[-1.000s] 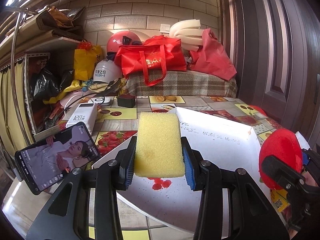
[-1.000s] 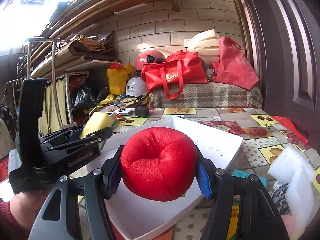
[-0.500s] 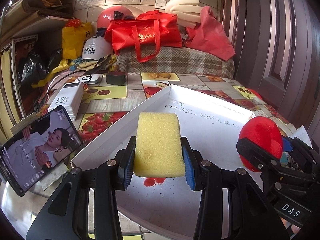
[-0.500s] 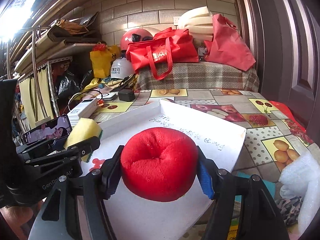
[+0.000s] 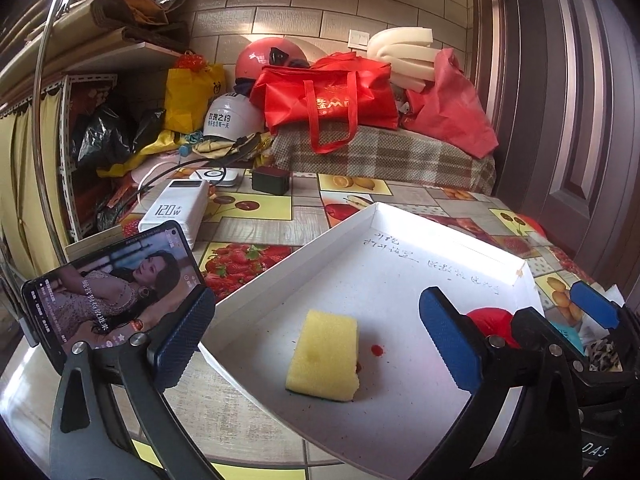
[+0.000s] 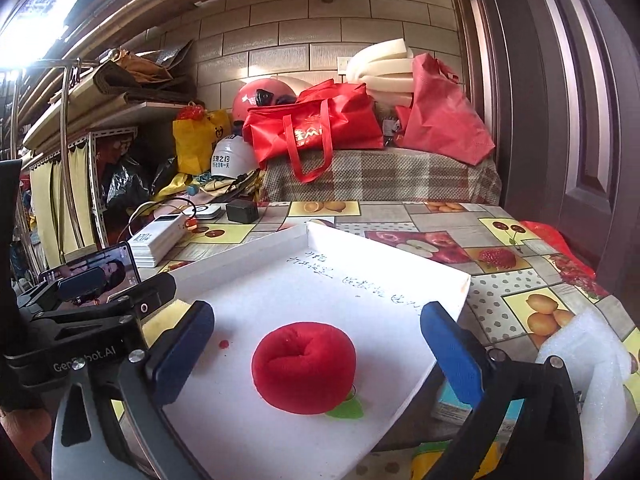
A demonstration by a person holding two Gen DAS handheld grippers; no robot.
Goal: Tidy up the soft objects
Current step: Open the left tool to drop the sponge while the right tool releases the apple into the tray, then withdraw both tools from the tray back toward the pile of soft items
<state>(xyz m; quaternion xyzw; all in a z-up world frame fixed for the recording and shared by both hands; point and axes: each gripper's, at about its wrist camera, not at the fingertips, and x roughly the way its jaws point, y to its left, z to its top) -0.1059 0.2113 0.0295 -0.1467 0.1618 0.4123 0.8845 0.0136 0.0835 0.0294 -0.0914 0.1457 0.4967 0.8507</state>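
Both jaws just opened wide and hold nothing: yellow sponge [image 5: 324, 354] and red plush ball [image 6: 304, 366] sit released near the white tray's [image 5: 304, 248] near edge; back both grippers straight out, no snagging.

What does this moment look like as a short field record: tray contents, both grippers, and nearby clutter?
tray: white tray, shallow, handwriting on its floor
sponge: yellow sponge lying in the tray, free of both pads
ball: red plush ball resting in the tray, untouched
left gripper: left gripper open, jaws just opened, sponge below the gap
right gripper: right gripper open, jaws just opened, ball between the jaws but not pressed
nearby: phone and power bank to the tray's left
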